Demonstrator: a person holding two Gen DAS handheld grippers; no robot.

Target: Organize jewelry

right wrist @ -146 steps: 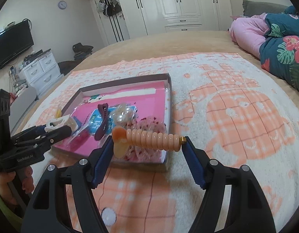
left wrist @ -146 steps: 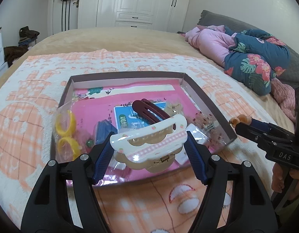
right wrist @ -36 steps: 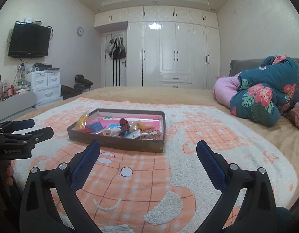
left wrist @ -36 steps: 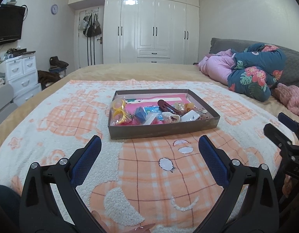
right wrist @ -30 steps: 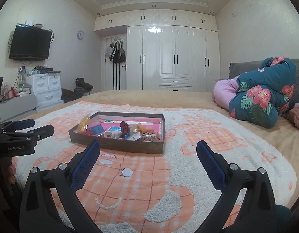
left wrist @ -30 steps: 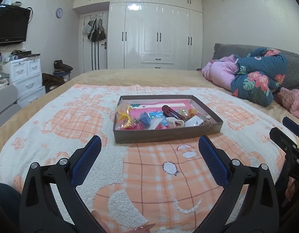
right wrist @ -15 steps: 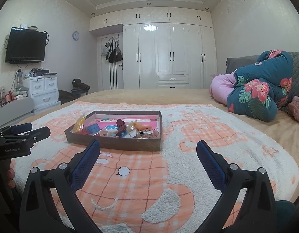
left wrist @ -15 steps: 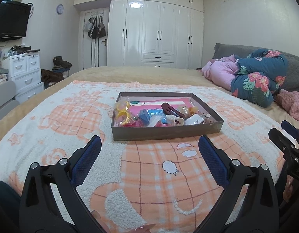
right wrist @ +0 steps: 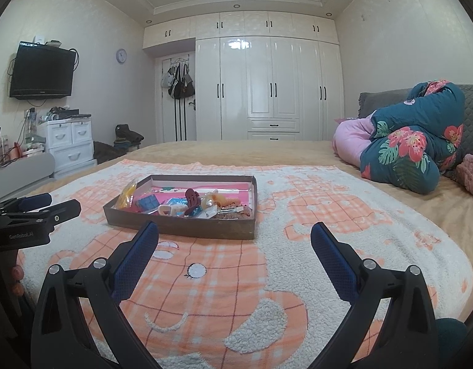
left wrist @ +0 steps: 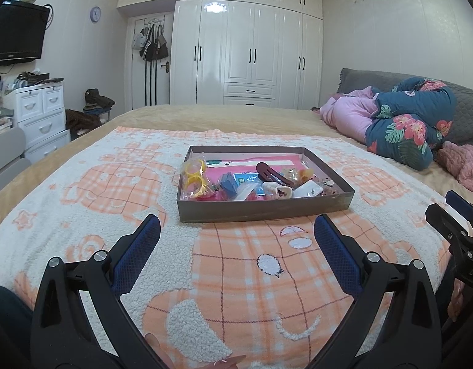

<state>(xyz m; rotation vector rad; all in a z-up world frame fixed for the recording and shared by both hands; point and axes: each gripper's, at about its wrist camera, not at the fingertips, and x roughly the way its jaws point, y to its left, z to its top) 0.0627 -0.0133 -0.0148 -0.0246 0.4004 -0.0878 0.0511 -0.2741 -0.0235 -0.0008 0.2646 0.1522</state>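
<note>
Both your grippers are held low over a bed, near its close edge, pointing across it toward a white wardrobe on the far wall. Your left gripper has its jaws spread wide with nothing between them. Your right gripper is likewise spread wide and holds nothing.

The shallow brown box of jewelry and hair accessories sits on an orange-and-white fleece blanket, ahead of both grippers and well apart from their fingertips. From the left gripper it lies straight ahead; from the right gripper it lies ahead and slightly to the left.

Inside the box, on a pink lining, yellow rings in a clear bag lie at the left end. Toward the middle a dark red hair clip rests beside a blue packet. A white claw clip sits near the front wall. An orange spiral hair tie lies toward the right end.

Off to the right on the bed is a rolled floral quilt with a pink one against it.
</note>
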